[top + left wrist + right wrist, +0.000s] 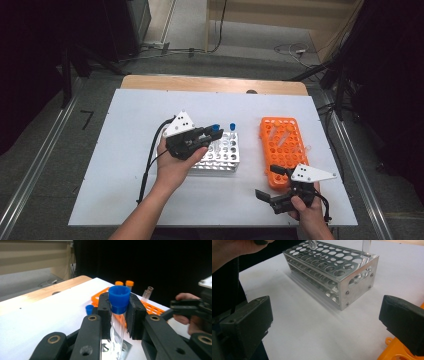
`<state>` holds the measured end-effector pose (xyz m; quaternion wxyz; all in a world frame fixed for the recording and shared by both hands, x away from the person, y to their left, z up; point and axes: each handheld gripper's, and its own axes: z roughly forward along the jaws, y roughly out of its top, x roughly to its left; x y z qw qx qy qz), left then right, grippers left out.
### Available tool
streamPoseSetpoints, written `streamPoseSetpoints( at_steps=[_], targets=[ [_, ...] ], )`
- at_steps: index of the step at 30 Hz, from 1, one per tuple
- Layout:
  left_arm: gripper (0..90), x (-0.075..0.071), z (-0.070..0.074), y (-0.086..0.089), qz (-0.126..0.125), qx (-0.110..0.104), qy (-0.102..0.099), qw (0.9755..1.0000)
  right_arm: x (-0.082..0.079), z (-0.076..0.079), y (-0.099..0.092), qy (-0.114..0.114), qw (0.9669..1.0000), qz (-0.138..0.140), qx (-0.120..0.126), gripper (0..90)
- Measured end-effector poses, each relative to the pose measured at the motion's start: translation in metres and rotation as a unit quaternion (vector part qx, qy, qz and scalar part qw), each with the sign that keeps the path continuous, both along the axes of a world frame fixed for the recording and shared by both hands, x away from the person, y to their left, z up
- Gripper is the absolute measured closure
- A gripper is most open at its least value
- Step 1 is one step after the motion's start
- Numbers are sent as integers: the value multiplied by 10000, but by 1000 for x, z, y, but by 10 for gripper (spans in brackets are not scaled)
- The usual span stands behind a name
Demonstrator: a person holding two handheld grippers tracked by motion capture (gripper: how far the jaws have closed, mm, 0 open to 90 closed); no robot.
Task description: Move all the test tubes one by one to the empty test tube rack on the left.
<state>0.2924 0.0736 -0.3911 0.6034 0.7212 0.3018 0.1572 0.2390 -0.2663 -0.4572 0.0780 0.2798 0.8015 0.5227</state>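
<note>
Left gripper is clamped on a blue-capped tube above the metal rack; another blue-capped tube already stands in that rack; right gripper, jaws wide and empty, sits right of it, near the orange rack, where several tubes likely remain to transfer

The high view looks forward and down from above the near edge of the white table, taking in all of it. Each gripper view sits low and close, looking along its own jaws. All three share the metal rack mid-table.
</note>
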Motion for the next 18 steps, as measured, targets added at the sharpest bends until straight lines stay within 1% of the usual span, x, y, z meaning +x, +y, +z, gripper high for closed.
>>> streamPoseSetpoints(
  at_steps=[7,9,12,18],
  targets=[
    [761,19,-5,-6,160,-36,26,9999,1,-1,-1,-12,10000,-13,5,0],
    [761,26,-6,-9,196,-116,73,9997,1,-1,-1,8,10000,-22,3,0],
    [760,34,-9,-13,320,-152,70,9993,1,-1,-2,24,10000,-37,-1,0],
    [761,48,-16,-21,527,-156,111,9984,1,-1,-3,6,10000,-50,1,0]
  ],
)
